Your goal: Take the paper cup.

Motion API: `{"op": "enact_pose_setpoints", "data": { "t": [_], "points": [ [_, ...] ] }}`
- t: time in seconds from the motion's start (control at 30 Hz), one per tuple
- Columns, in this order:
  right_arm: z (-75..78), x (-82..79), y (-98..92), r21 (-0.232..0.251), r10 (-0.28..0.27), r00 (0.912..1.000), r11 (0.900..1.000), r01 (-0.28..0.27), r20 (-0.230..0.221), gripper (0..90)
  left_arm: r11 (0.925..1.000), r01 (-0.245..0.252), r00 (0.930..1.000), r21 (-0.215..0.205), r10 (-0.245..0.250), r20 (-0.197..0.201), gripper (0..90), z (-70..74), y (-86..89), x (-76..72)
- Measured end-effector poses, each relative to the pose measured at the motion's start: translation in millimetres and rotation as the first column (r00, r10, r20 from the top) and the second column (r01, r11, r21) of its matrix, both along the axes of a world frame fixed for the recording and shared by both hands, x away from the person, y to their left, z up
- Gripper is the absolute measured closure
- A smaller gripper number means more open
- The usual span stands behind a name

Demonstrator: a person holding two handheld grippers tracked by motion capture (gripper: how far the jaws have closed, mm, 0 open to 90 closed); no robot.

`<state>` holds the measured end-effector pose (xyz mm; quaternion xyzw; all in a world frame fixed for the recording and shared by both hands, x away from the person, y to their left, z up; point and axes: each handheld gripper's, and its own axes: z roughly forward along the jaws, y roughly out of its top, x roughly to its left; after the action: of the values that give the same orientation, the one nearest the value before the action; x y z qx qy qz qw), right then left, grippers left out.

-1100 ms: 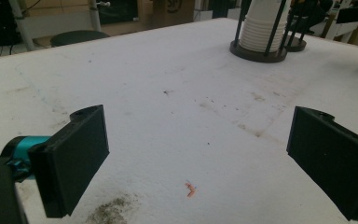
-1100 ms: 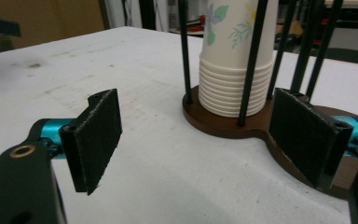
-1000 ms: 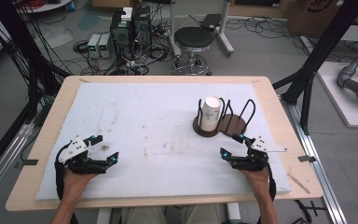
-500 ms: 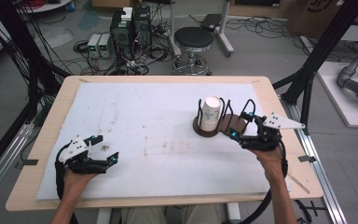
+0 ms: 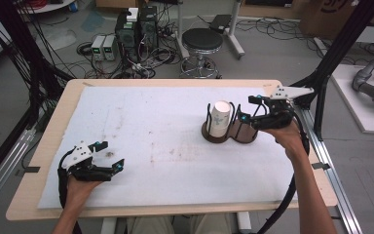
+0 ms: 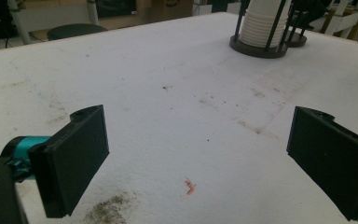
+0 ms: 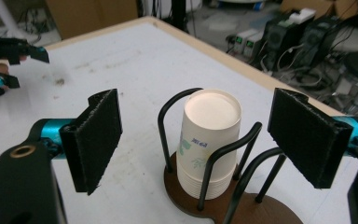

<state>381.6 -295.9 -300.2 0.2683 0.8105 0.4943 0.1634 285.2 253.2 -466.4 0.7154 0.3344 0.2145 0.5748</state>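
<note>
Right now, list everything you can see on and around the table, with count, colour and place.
paper cup stack: one stack, white, upside down in the left bay of the holder
cup holder: one, dark brown base with black wire hoops, right of table centre; right bay bare
table cover: one, white, stained, over the wooden table
stool: one, black seat, floor beyond the table
computer towers: two, black, floor at back
left tongs: black, open, near left corner
right tongs: black, open, raised beside the holder
</note>
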Motion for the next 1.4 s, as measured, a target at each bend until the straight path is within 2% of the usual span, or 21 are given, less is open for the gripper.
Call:
{"op": "enact_pose_setpoints", "data": {
  "t": [0.03,0.07,0.17,0.2,0.27,0.3,0.4,0.47,0.5,0.6,0.63,0.67,0.7,0.73,0.8,0.93,0.97,1.0,1.2,1.27,1.4],
  "points": [
    [0.0,0.0,0.0,0.000,0.000,1.0000,1.000,0.000,0.000,18.0,1.0000,0.001,1.0000,0.001,-0.001,0.000,5.3,0.0,0.1,0.0],
    [3.7,10.9,4.7,-0.039,0.010,0.9997,0.999,-0.011,-0.023,18.0,1.0000,0.000,1.0000,-0.001,0.000,0.000,5.3,0.0,0.0,0.0],
    [6.8,20.1,9.6,-0.078,0.017,0.9992,0.997,-0.020,-0.037,18.0,1.0000,0.001,1.0000,0.001,-0.001,0.000,5.3,0.0,0.1,0.0],
    [9.9,28.5,14.5,-0.115,0.026,0.9988,0.993,-0.030,-0.041,18.0,1.0000,0.000,1.0000,0.001,0.000,0.000,5.3,0.0,0.0,0.0],
    [11.3,31.7,16.8,-0.125,0.026,0.9985,0.992,-0.032,-0.048,18.0,1.0000,0.000,1.0000,0.002,0.000,-0.002,5.3,0.0,-0.4,0.3],
    [13.6,38.8,21.6,-0.159,0.034,0.9975,0.986,-0.043,-0.061,18.2,1.0000,-0.003,1.0000,0.003,0.003,-0.002,5.3,-0.1,-0.8,0.4],
    [14.9,44.7,26.9,-0.193,0.042,0.9969,0.980,-0.055,-0.067,18.7,0.9999,0.000,1.0000,0.010,0.000,-0.002,5.3,0.1,-1.1,0.6],
    [16.3,53.7,35.2,-0.251,0.050,0.9937,0.965,-0.074,-0.100,18.7,0.9999,0.001,1.0000,0.013,-0.001,-0.005,5.3,0.1,-1.2,0.7],
    [16.3,53.7,35.2,-0.251,0.050,0.9937,0.965,-0.074,-0.100,18.7,0.9999,0.000,1.0000,0.014,0.000,-0.005,5.3,0.2,-1.4,0.7],
    [16.6,62.3,43.9,-0.288,0.060,0.9914,0.953,-0.092,-0.116,18.8,0.9999,0.001,1.0000,0.017,-0.001,-0.005,5.3,0.1,-1.9,0.6],
    [14.9,67.0,50.4,-0.321,0.061,0.9892,0.942,-0.101,-0.133,18.8,0.9998,0.001,1.0000,0.018,-0.001,-0.004,5.3,0.1,-1.9,0.6],
    [14.9,67.0,50.4,-0.321,0.061,0.9892,0.942,-0.101,-0.133,18.8,0.9998,0.001,1.0000,0.021,-0.001,-0.004,5.3,0.2,-1.9,0.7],
    [12.9,71.6,56.2,-0.355,0.064,0.9859,0.927,-0.116,-0.154,18.8,0.9998,0.001,1.0000,0.021,-0.001,-0.004,5.3,0.2,-2.0,0.6],
    [12.1,73.4,58.6,-0.368,0.062,0.9856,0.922,-0.117,-0.157,18.9,0.9998,0.001,1.0000,0.022,-0.001,-0.004,5.3,0.2,-2.1,0.5],
    [11.6,75.2,60.5,-0.371,0.065,0.9845,0.921,-0.122,-0.163,19.0,0.9997,0.001,1.0000,0.024,-0.001,-0.005,5.3,0.3,-2.3,0.4],
    [8.4,82.3,66.9,-0.405,0.056,0.9773,0.904,-0.136,-0.205,19.0,0.9997,0.001,1.0000,0.026,-0.001,-0.004,5.3,0.2,-2.9,0.6],
    [8.4,82.3,66.9,-0.405,0.056,0.9773,0.904,-0.136,-0.205,19.0,0.9996,0.002,1.0000,0.028,-0.001,-0.004,5.3,0.2,-2.9,0.5],
    [7.3,83.9,69.0,-0.424,0.057,0.9756,0.894,-0.144,-0.212,19.0,0.9996,0.001,1.0000,0.029,-0.001,-0.004,5.3,0.2,-3.0,0.5],
    [4.6,86.3,74.0,-0.456,0.051,0.9690,0.876,-0.160,-0.242,19.0,0.9995,0.002,1.0000,0.032,-0.002,-0.003,5.3,0.3,-3.2,0.7],
    [3.9,87.3,76.0,-0.478,0.049,0.9667,0.862,-0.168,-0.251,19.0,0.9995,0.001,1.0000,0.031,-0.001,-0.003,5.3,0.2,-3.2,0.7],
    [2.6,87.8,78.0,-0.481,0.048,0.9666,0.860,-0.168,-0.252,19.1,0.9995,0.001,1.0000,0.031,-0.001,-0.005,5.3,0.2,-3.4,0.8]
  ]
}}
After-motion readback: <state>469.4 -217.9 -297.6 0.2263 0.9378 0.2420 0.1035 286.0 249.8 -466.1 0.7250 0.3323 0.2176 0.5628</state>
